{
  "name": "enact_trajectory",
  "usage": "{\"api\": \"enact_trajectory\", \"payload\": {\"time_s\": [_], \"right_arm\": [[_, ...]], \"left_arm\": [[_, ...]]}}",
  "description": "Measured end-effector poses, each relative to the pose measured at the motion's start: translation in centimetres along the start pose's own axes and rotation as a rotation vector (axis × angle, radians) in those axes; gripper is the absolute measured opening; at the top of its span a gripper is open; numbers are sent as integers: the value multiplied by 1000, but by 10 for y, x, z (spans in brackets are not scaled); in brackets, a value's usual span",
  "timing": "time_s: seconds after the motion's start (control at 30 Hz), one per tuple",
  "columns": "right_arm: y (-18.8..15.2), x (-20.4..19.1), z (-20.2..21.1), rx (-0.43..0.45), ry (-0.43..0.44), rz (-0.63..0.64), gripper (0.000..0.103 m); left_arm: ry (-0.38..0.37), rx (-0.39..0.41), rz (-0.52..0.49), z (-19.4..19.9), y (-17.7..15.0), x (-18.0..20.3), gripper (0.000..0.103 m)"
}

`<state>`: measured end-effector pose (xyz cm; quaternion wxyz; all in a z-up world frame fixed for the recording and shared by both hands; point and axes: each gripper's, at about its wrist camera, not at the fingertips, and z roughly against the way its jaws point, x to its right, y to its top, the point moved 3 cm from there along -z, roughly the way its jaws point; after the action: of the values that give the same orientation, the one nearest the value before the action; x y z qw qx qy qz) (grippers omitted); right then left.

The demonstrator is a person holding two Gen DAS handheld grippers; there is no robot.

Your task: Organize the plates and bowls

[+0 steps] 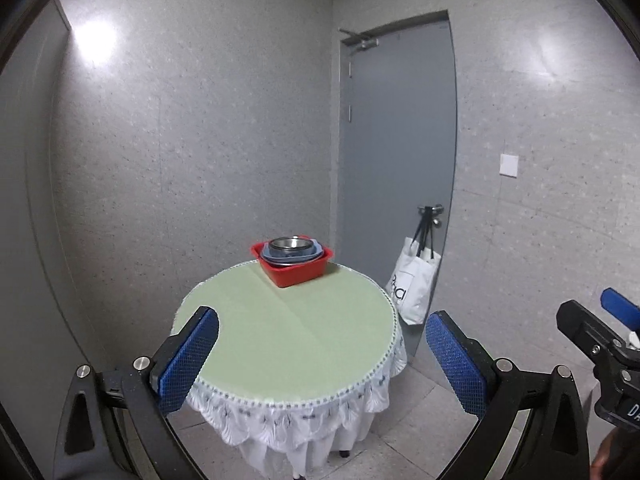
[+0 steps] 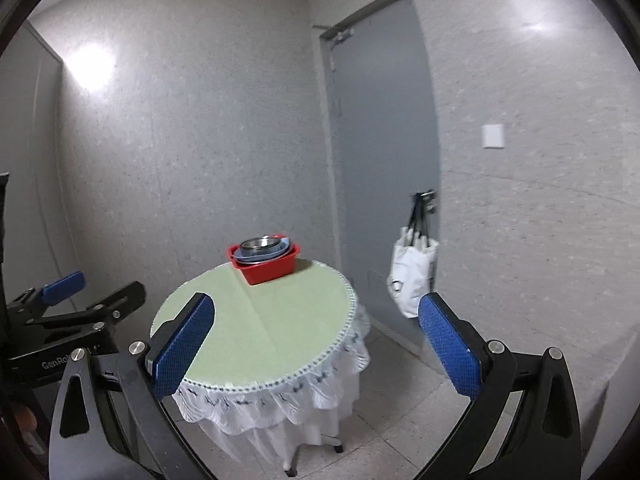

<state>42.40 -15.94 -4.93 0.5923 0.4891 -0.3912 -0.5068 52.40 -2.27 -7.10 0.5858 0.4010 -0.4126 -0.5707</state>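
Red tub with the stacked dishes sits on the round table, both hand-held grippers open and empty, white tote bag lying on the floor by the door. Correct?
One error: the white tote bag is not on the floor; it hangs from the door handle, as the left wrist view shows. The rest holds: red tub on the round table, left hand-held gripper and right hand-held gripper open and empty.

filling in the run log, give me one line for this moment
left claw: open, empty | right claw: open, empty | red plastic tub: stacked dishes, steel bowl on top | round green-topped table: far edge holds tub
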Motion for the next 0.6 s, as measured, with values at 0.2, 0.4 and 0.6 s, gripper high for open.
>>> {"api": "enact_trajectory", "payload": {"time_s": [0.2,0.4,0.6], "right_arm": [[-19,0,85,7,-33,-4,103],[-37,-22,164,18,-81,11,103],[-56,-54,235,-2,-120,8,103]], "left_arm": [[-15,4,-33,113,-16,14,102],[-13,31,-63,221,-41,0,102],[-24,34,-63,312,-65,-24,102]]}}
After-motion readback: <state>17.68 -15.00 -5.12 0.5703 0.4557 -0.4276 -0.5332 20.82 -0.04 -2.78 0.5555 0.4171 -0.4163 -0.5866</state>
